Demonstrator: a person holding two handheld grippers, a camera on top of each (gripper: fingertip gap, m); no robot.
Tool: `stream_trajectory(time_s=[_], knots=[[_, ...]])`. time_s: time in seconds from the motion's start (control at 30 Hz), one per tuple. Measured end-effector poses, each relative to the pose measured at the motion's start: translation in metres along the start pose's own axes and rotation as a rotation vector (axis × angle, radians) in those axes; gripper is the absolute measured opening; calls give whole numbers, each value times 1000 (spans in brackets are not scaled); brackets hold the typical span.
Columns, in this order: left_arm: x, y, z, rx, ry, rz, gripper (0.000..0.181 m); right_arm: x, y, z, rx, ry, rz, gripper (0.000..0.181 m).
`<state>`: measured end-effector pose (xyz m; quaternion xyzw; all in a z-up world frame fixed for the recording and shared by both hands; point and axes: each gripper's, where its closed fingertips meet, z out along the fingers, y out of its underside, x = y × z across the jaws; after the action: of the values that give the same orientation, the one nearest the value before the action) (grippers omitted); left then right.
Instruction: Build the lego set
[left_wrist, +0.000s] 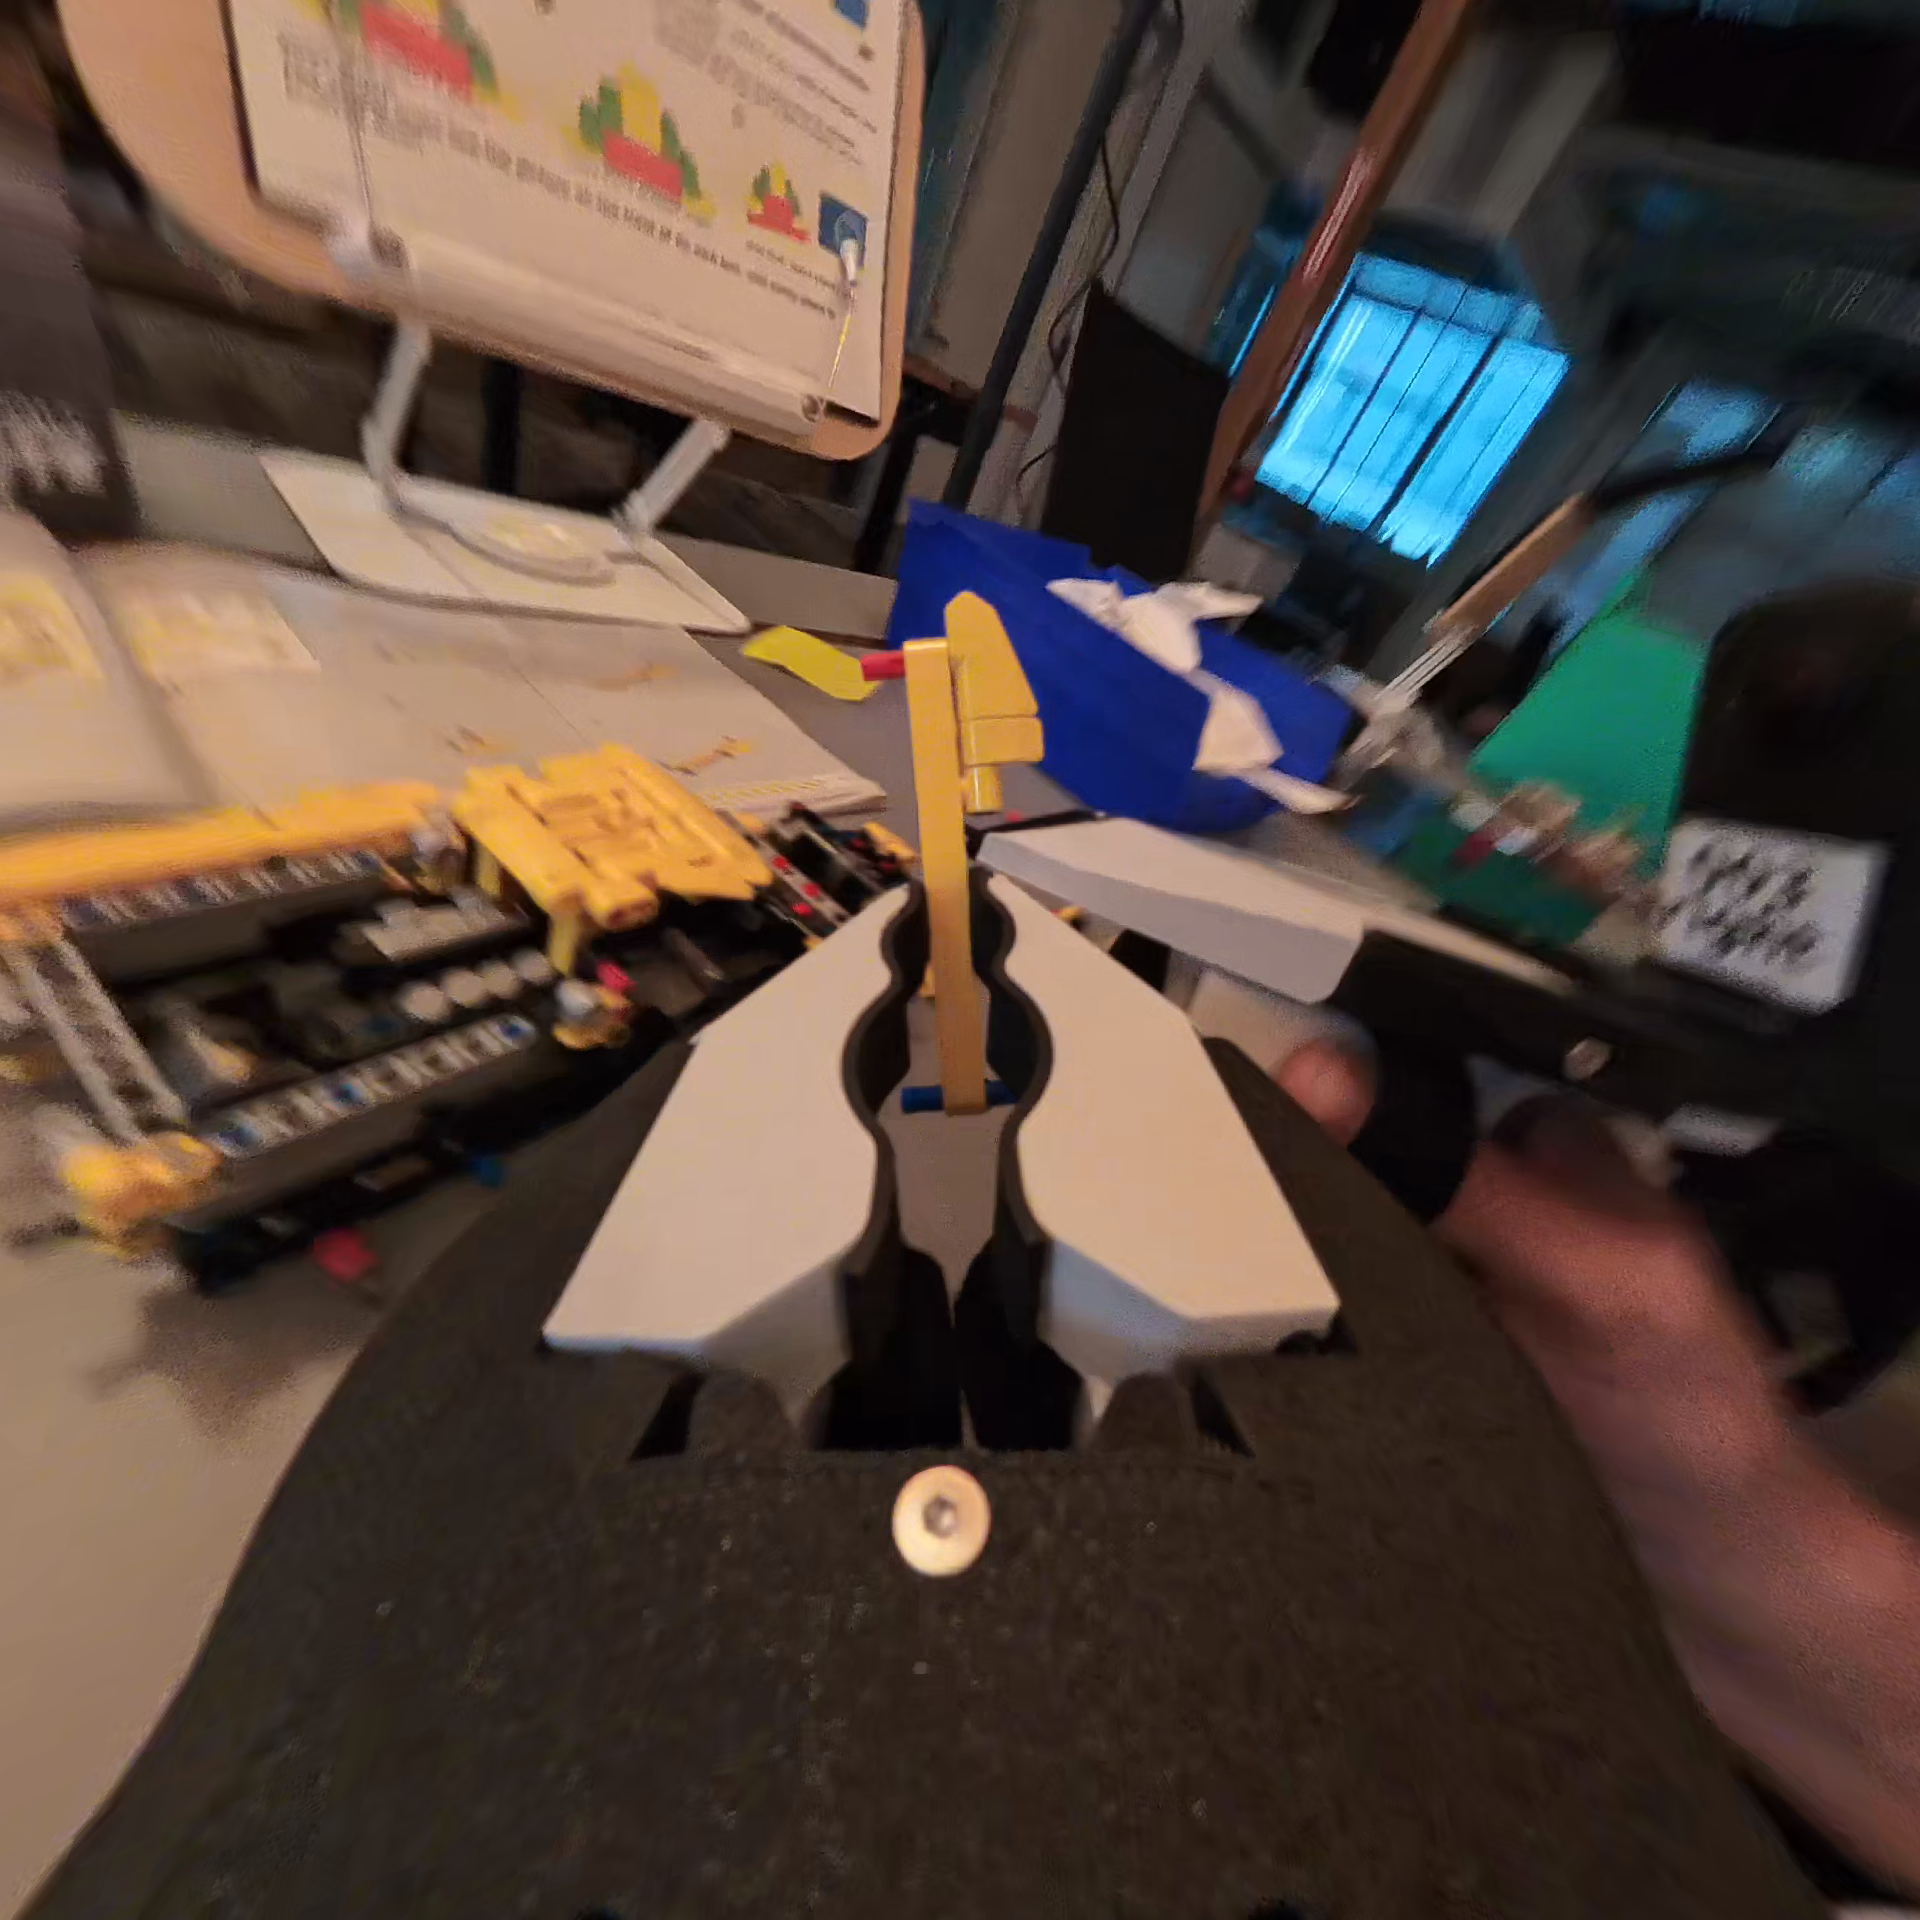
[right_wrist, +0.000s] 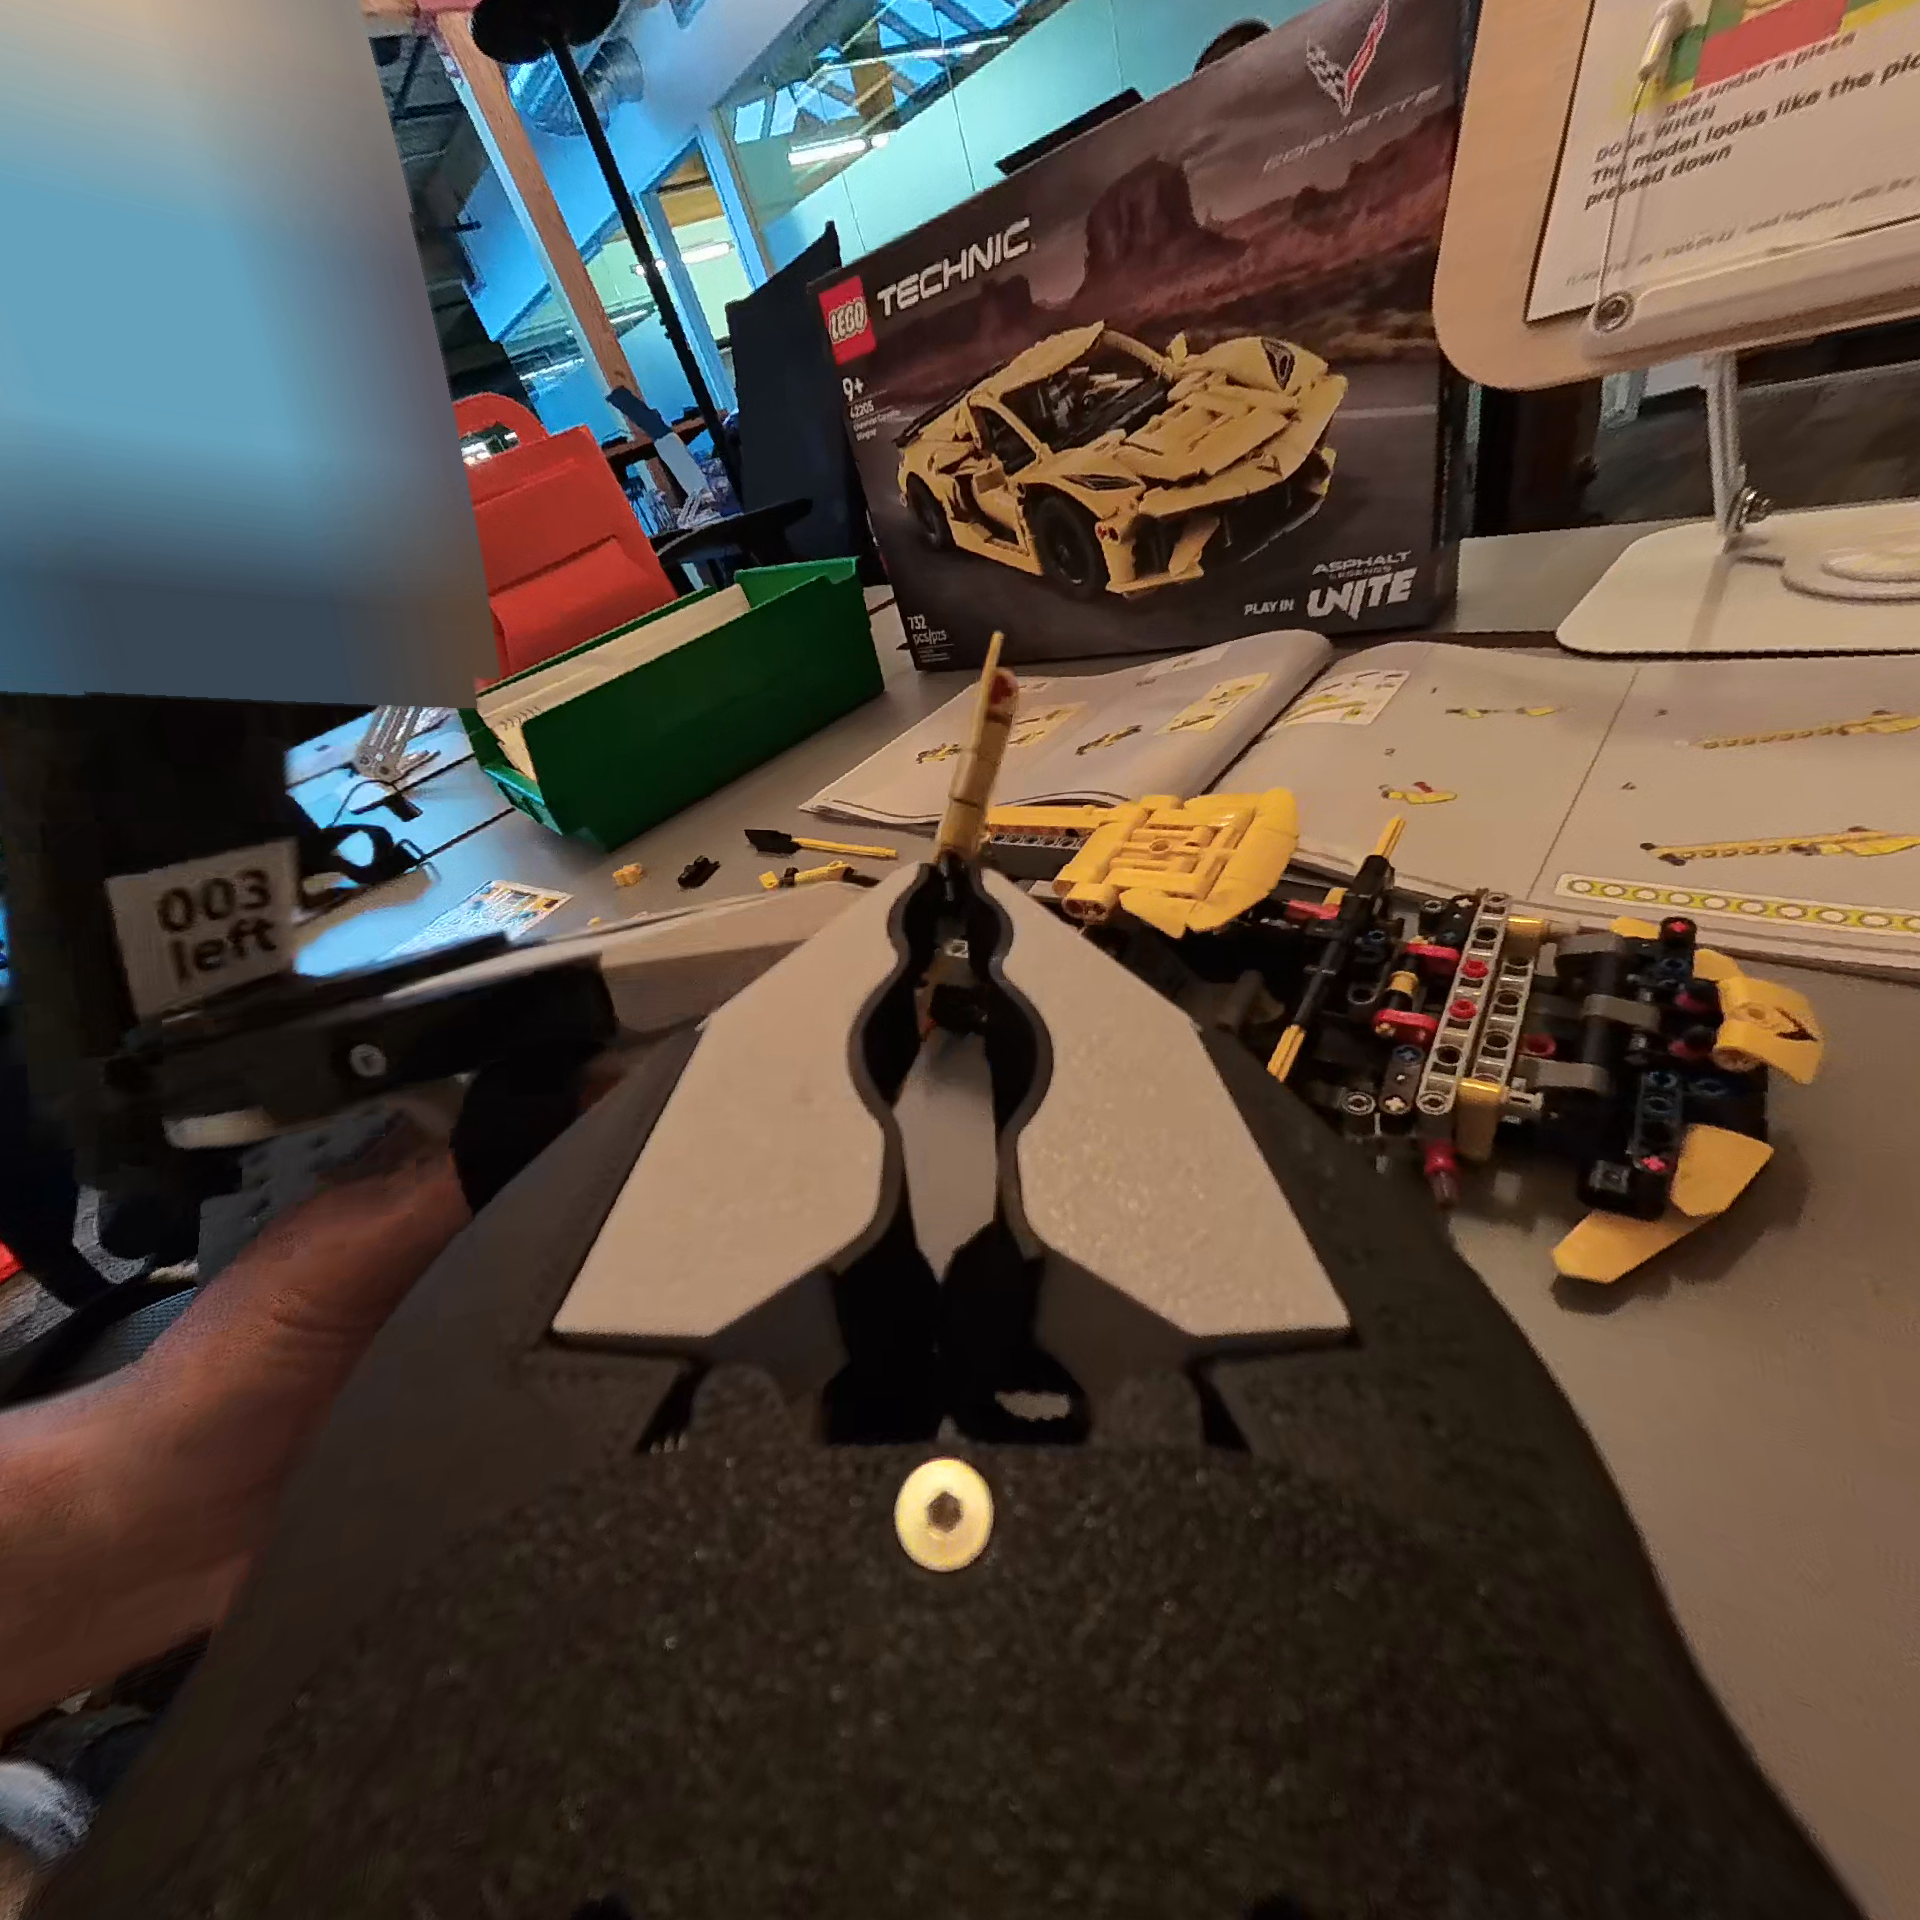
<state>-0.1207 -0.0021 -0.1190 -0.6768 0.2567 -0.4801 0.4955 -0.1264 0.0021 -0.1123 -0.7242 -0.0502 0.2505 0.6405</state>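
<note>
The left gripper (left_wrist: 951, 935) pinches a long yellow piece (left_wrist: 951, 831) with a red peg (left_wrist: 881, 666); the right gripper (right_wrist: 951, 914) pinches it too.

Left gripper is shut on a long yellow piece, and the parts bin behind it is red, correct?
Not quite: the left wrist view shows the bin behind is blue, not red. The left gripper is indeed shut on the long yellow piece.
</note>
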Motion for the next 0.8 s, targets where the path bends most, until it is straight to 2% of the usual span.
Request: stream_trajectory(time_s=[0.07, 0.13, 0.33, 0.47, 0.6, 0.63, 0.73, 0.8], knots=[[-2, 1, -1, -35, -74, 294, 7, 0, 1, -1, -14, 16, -19, 4], [-2, 2, -2, -56, -97, 462, 7, -1, 1, -2, -18, 12, -13, 4], [-2, 11, -2, -114, -22, 432, 7, 1, 8, -1, -58, 3, 1, 4], [-7, 28, -5, -226, -8, 664, 7, 4, 28, -4, -257, -71, -37, 4], [-9, 38, -4, -282, 19, 689, 7, 8, 37, -5, -308, -102, 10, 4], [-9, 38, -4, -285, 17, 689, 7, 8, 37, -5, -300, -114, 53, 4], [-5, 35, -4, -260, 43, 617, 7, 5, 33, -5, -262, -247, 375, 3], [-8, 39, -3, -282, 14, 673, 7, 7, 38, -4, -278, -253, 418, 4]])
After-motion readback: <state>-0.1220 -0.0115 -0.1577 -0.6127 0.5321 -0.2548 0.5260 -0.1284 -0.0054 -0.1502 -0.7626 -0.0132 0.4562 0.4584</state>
